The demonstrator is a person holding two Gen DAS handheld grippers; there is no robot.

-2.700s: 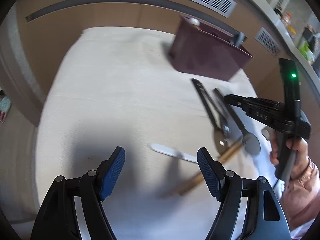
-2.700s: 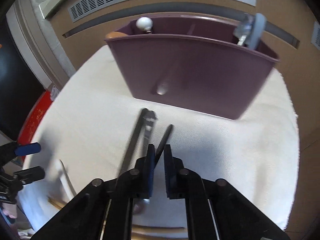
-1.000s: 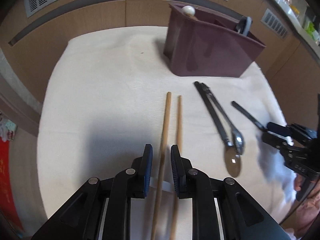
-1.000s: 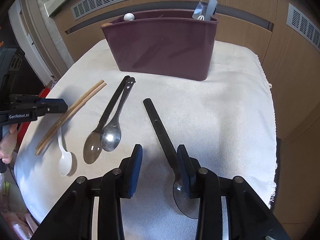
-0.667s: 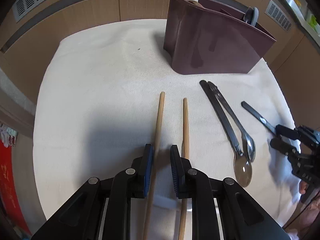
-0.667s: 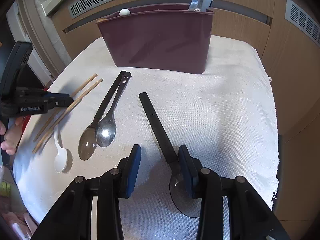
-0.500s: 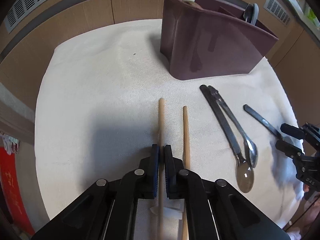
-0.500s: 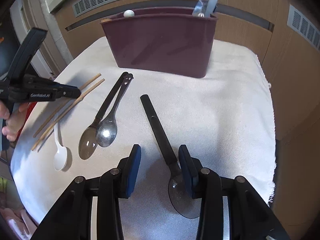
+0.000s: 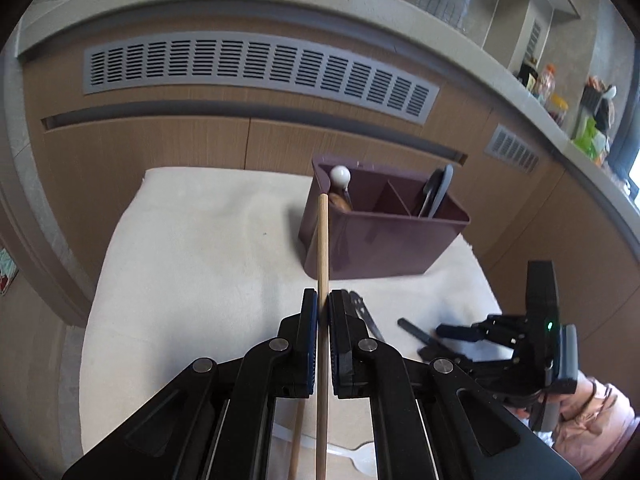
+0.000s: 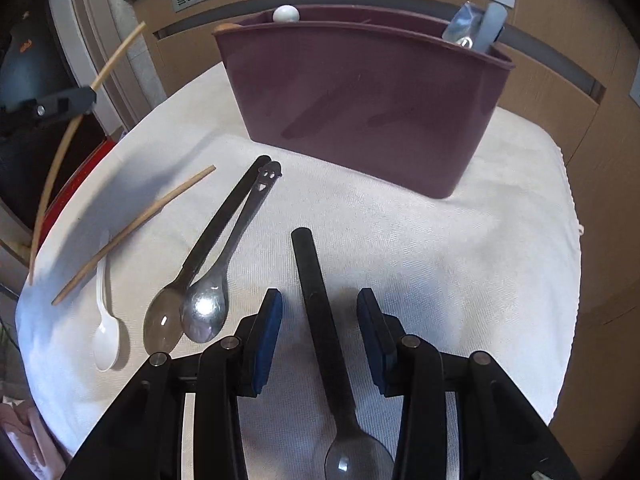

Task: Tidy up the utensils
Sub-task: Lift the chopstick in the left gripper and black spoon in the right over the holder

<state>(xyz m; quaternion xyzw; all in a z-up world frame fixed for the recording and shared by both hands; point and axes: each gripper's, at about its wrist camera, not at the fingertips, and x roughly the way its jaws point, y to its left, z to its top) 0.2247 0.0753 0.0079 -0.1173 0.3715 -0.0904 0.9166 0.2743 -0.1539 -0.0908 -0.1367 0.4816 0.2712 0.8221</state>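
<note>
One chopstick point(image 9: 322, 264) is pinched in my left tongs point(image 9: 323, 308), lifted off the cloth point(image 9: 208, 248) near the caddy point(image 9: 384, 240); gripped low, it could swivel. My right tongs point(image 10: 319, 322) straddle the black spoon point(image 10: 316, 292), spread, not touching; closing crooked could skid it.

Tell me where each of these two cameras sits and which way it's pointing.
Left wrist: on the left gripper, looking slantwise down over the cloth at the maroon caddy; its own fingers, shut on a chopstick, show, plus the right gripper and a hand.
Right wrist: on the right gripper, aimed steeply down at the black-handled spoon between its open fingers; the left gripper shows at the left edge.
Shared: caddy, held chopstick, black-handled spoon, white spoon, each other's gripper.
</note>
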